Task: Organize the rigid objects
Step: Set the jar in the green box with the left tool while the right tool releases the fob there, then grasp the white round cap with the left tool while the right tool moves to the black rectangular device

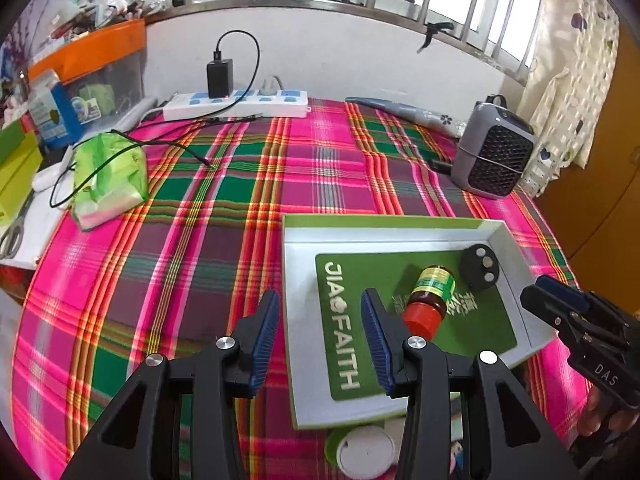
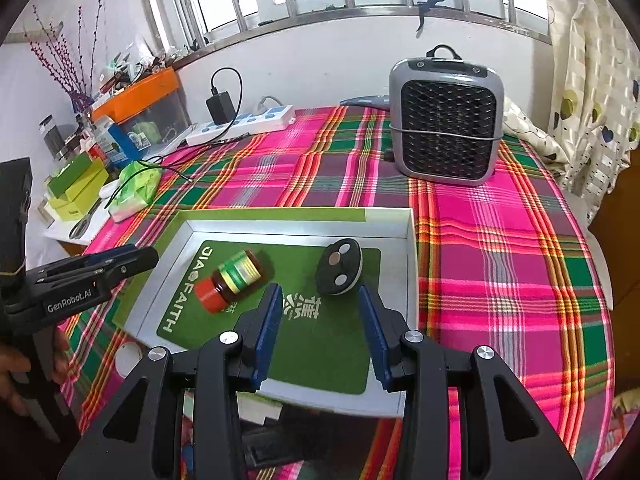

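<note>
I'm holding my left gripper (image 1: 320, 336) w/ jaws apart, nothing between them, hovering over the tray's (image 1: 298, 320) left edge; the red-capped bottle (image 1: 430, 298) is lying on its side just right of my right finger. My right gripper (image 2: 320, 332) is also spread, empty, w/ the black round disc (image 2: 339, 267) sitting just beyond the fingertips, probably not touching. Farther back, the grey heater (image 2: 446, 120) is standing on the plaid cloth (image 2: 500, 240).

Plaid-covered table (image 2: 500, 260) bearing box lid (image 2: 412, 240), heater (image 2: 446, 120), power strip (image 2: 240, 124).
</note>
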Tool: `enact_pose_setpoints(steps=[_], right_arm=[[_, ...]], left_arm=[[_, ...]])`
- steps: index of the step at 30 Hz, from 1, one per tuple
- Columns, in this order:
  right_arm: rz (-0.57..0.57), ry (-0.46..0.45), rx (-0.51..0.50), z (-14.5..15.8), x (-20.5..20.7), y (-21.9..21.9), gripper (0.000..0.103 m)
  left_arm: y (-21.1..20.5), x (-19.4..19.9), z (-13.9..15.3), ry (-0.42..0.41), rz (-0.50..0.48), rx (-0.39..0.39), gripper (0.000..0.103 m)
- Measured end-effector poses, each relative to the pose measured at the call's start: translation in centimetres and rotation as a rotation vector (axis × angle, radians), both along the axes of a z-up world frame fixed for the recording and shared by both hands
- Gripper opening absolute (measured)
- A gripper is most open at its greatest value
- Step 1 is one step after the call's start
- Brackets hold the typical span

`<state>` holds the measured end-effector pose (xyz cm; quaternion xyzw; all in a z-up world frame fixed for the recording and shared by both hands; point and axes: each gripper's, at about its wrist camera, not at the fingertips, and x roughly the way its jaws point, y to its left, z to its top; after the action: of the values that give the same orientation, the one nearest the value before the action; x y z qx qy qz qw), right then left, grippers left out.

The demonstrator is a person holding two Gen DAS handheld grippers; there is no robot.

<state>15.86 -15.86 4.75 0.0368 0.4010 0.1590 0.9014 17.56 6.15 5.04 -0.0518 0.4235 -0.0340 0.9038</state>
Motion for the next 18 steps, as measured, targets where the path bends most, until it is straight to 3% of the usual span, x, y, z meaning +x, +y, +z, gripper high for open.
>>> enact_pose_setpoints(steps=[18], right_arm=[[-0.063, -0.001, 0.044, 0.2, -5.0, -1.2, 0.041]], left_arm=[[0.8, -6.9, -0.4, 0.006, -0.02, -0.038, 0.041]])
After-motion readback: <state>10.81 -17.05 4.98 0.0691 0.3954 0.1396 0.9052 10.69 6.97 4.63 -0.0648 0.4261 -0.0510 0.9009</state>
